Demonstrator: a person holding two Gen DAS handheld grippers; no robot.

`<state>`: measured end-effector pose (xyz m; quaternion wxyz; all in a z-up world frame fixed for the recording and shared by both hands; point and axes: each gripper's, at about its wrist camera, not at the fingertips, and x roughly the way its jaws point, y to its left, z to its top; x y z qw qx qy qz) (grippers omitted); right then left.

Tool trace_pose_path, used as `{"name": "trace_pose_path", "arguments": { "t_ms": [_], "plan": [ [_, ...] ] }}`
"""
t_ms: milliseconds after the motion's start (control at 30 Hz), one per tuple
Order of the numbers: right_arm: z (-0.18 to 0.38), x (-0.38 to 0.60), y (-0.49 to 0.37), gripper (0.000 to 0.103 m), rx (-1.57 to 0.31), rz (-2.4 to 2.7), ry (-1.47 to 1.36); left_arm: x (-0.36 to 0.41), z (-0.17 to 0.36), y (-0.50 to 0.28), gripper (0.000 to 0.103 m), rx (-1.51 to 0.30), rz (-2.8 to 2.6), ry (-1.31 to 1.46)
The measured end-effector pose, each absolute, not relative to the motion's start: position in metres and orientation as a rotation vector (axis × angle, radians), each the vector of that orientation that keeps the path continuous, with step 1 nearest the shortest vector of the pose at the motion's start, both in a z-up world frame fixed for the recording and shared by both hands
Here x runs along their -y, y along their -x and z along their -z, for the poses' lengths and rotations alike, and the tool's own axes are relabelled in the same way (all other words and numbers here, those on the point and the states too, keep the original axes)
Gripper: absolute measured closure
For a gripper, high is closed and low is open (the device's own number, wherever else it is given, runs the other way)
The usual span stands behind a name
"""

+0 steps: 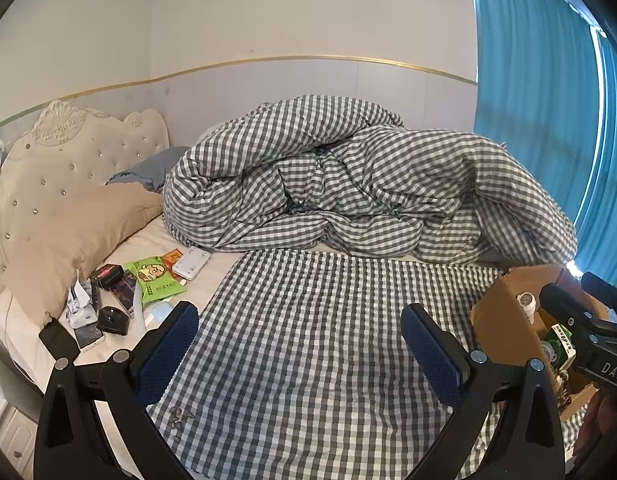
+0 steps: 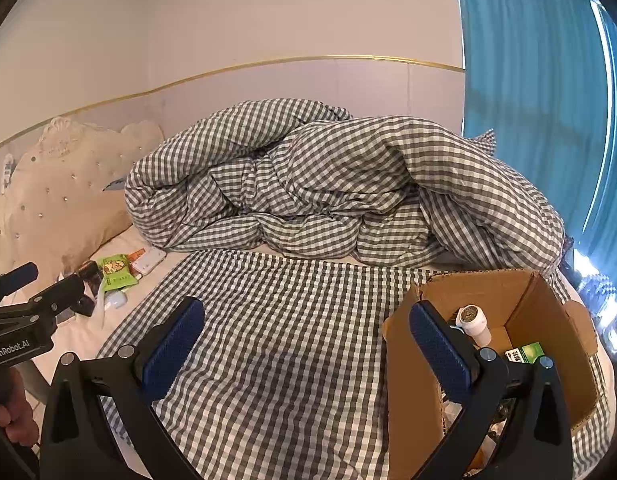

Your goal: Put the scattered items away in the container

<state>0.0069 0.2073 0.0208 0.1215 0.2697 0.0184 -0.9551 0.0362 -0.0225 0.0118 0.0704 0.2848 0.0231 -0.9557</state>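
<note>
Cardboard box (image 2: 520, 304): brown, corrugated, flaps up, on the bed's right side; holds a white cylindrical bottle (image 2: 474, 320) and a green carton (image 2: 526, 353), the rest hidden behind a gripper finger. Scattered items (image 1: 148, 280): glossy green packet, white flat case, dark boxes, phones by the beige pillow (image 1: 68, 240); several overlap, indistinct. Gingham duvet (image 1: 348, 184) bunched behind. Left gripper (image 1: 300, 344) and right gripper (image 2: 308, 336): jaws spread wide, empty.

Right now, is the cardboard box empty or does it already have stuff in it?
Not empty. The open-topped cardboard box already holds a white bottle and a green packet; more shows below, too hidden to identify.
</note>
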Motion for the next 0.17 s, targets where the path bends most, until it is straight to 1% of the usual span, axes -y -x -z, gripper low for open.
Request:
{"name": "trace_pose_path", "arguments": {
  "t_ms": [167],
  "plan": [
    [-0.0205, -0.2101, -0.0086, 0.0, -0.055, 2.792, -0.792, 0.0216, -0.0115, -0.0368, 0.0, -0.068, 2.876, -0.858]
  ]
}}
